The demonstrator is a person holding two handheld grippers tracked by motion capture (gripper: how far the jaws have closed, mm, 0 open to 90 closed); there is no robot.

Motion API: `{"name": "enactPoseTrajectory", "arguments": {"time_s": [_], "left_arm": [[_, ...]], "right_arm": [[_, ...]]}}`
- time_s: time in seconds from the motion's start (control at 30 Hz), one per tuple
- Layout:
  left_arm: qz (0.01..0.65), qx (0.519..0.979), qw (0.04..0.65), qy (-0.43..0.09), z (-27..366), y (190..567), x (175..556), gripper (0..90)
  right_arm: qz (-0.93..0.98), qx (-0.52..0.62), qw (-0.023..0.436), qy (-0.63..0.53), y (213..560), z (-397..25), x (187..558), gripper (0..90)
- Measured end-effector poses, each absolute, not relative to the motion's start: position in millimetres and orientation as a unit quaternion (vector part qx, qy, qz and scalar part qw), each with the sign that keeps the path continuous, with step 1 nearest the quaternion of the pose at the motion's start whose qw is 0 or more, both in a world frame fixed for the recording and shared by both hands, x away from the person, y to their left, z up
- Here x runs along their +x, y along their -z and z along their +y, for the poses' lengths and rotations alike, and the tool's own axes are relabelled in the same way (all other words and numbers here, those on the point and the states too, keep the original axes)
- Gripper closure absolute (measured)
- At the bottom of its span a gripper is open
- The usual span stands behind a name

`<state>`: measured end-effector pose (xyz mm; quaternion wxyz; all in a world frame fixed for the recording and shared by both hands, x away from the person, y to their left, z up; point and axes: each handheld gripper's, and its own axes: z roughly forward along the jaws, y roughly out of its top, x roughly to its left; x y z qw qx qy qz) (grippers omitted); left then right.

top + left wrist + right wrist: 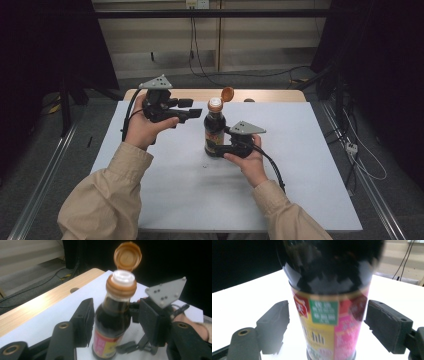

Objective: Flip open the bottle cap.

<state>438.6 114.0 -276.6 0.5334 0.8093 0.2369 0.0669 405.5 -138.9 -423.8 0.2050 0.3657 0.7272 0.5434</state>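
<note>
High view, table (300, 190): we see the white top w/ the bottle near its middle.
Bottle (214, 131): upright, dark sauce, cap (227, 93) flipped open; a knock could spill it.
Right gripper (223, 144): jaws spread around the label, not touching.
Left gripper (189, 111): spread, near the neck; could bump it.

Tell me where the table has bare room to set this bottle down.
The white mat is bare right of the right tongs, out to its edge, and across the near strip between the sleeves. The middle is crowded: the bottle stands there between the right tongs' jaws, with the left tongs beside its neck.
</note>
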Motion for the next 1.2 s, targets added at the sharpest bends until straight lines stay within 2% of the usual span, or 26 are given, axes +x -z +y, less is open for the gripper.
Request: {"name": "enactPoseTrajectory", "arguments": {"time_s": [0.2, 0.43, 0.77, 1.2], "left_arm": [[0.24, 0.799, 0.546, -0.078, 123, 298, 435, 32.9], [0.245, 0.805, 0.535, -0.078, 129, 318, 431, 24.9], [0.248, 0.807, 0.531, -0.07, 144, 347, 419, 19.3], [0.263, 0.805, 0.528, -0.066, 164, 377, 404, 17.7]], "right_arm": [[0.736, 0.369, 0.193, -0.534, 426, -152, 397, 16.8], [0.74, 0.37, 0.189, -0.529, 425, -167, 388, 15.9], [0.746, 0.367, 0.18, -0.526, 425, -181, 375, 16.0], [0.755, 0.367, 0.174, -0.515, 431, -201, 353, 16.5]]}}
